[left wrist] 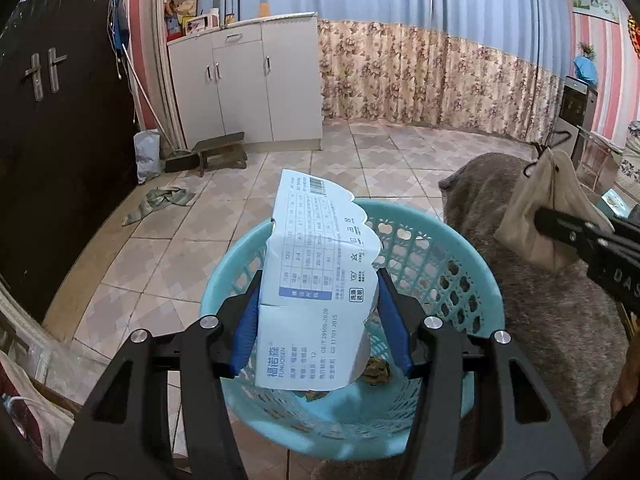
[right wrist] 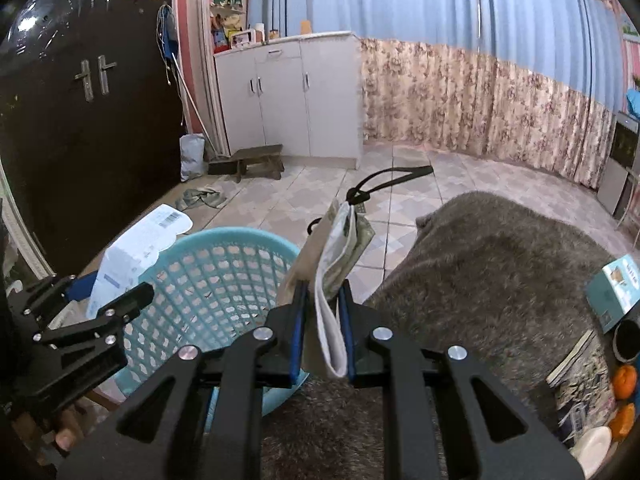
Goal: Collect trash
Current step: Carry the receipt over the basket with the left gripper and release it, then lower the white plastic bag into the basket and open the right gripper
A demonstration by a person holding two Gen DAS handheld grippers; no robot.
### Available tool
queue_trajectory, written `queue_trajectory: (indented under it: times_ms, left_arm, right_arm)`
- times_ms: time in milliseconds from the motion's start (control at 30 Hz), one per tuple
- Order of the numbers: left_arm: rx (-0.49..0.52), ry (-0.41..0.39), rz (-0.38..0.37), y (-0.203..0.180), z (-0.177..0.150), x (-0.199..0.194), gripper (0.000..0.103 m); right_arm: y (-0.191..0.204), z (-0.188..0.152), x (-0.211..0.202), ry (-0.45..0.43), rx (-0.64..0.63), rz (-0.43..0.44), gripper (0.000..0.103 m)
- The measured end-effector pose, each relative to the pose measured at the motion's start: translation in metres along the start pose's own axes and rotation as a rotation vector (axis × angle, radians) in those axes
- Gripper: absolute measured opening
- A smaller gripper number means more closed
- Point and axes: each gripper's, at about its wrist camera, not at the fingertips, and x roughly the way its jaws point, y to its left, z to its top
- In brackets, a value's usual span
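Two grippers, each clamped on one piece of trash at the turquoise basket [left wrist: 460, 280].

Left of the basket: one dark door [right wrist: 80, 120], one rag [left wrist: 160, 202] on the tiled floor, one wooden stool [left wrist: 222, 152], one white cabinet [left wrist: 248, 80] beyond. Over the basket opening: left gripper [left wrist: 320, 320], pads clenched on one pale-blue carton [left wrist: 316, 280], flap upright. Just right of the basket rim, above the grey blanket [right wrist: 500, 280]: right gripper [right wrist: 322, 328], jaws nearly closed, grasping one beige drawstring bag [right wrist: 332, 300]; black cord [right wrist: 384, 182] at its top. Far right of the basket: one teal box [right wrist: 612, 292], two oranges [right wrist: 624, 380].
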Motion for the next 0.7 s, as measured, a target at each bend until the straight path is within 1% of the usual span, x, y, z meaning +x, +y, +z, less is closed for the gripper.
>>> queue_trajectory:
  times_ms: [167, 233, 300, 333, 367, 467, 533, 567, 700]
  left_arm:
    - [-0.011, -0.015, -0.025, -0.004, 0.002, 0.011, 0.053]
    - [0.000, -0.032, -0.028, -0.008, 0.006, 0.011, 0.053]
    - [0.007, -0.051, -0.028, -0.010, 0.009, 0.009, 0.060]
    - [0.008, -0.059, -0.029, -0.010, 0.011, 0.007, 0.069]
    - [0.005, -0.072, -0.021, -0.008, 0.013, 0.005, 0.075]
    - [-0.009, -0.088, 0.005, -0.001, 0.016, -0.001, 0.084]
    - [-0.042, -0.093, 0.026, 0.012, 0.016, -0.006, 0.090]
    - [-0.057, -0.093, 0.030, 0.017, 0.015, -0.008, 0.093]
    - [-0.112, -0.078, 0.070, 0.044, 0.008, -0.011, 0.095]
  right_arm:
    - [-0.008, -0.003, 0.007, 0.011, 0.019, -0.017, 0.016]
    - [-0.011, -0.002, 0.008, 0.010, 0.033, -0.021, 0.016]
    - [-0.012, -0.001, 0.010, 0.006, 0.038, -0.027, 0.016]
    - [-0.011, 0.000, 0.011, 0.004, 0.038, -0.029, 0.016]
    - [-0.010, 0.000, 0.012, 0.002, 0.037, -0.030, 0.016]
    - [-0.004, -0.002, 0.012, 0.000, 0.028, -0.029, 0.016]
    - [0.001, -0.003, 0.015, 0.001, 0.027, -0.023, 0.016]
    - [0.005, -0.004, 0.016, 0.002, 0.026, -0.018, 0.016]
    - [0.014, -0.003, 0.019, 0.005, 0.013, -0.006, 0.017]
